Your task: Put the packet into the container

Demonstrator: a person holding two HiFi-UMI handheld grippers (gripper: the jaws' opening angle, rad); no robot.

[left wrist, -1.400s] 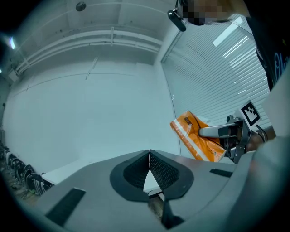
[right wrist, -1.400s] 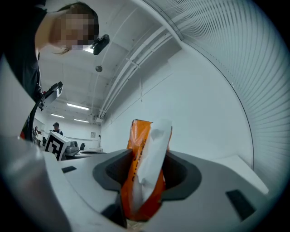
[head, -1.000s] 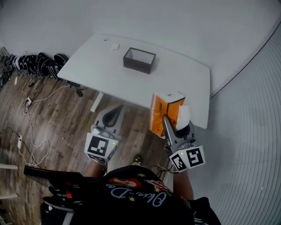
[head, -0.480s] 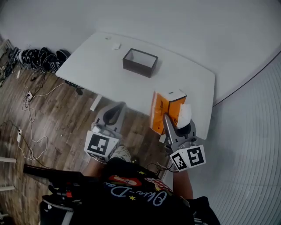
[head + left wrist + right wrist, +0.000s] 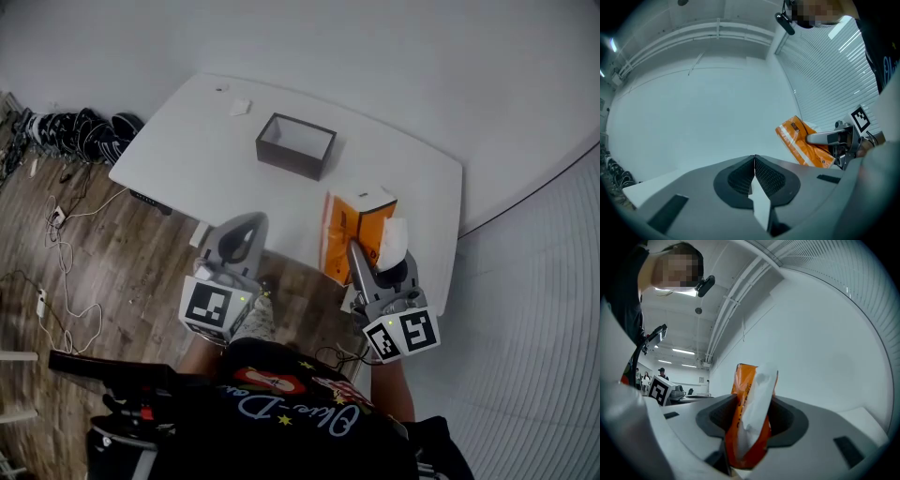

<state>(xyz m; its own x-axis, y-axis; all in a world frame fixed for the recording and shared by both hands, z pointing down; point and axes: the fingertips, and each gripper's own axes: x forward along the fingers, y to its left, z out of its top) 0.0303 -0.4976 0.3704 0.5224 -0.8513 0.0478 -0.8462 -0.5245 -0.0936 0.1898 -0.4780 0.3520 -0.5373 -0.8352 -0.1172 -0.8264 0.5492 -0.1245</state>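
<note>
An orange and white packet stands upright in my right gripper, whose jaws are shut on its lower part; the right gripper view shows the packet pinched between the pads. It hangs over the near edge of the white table. The container, a dark open box with a pale inside, sits on the table beyond and to the left. My left gripper is shut with nothing in it, below the table's near edge over the floor. The left gripper view catches the packet at the right.
A small white scrap lies on the table behind the container. Cables and a heap of dark gear lie on the wooden floor at the left. A curved ribbed wall rises at the right.
The table and container have shifted slightly in the head view, and both grippers have edged a little closer to the table. The packet stays in the right gripper.
</note>
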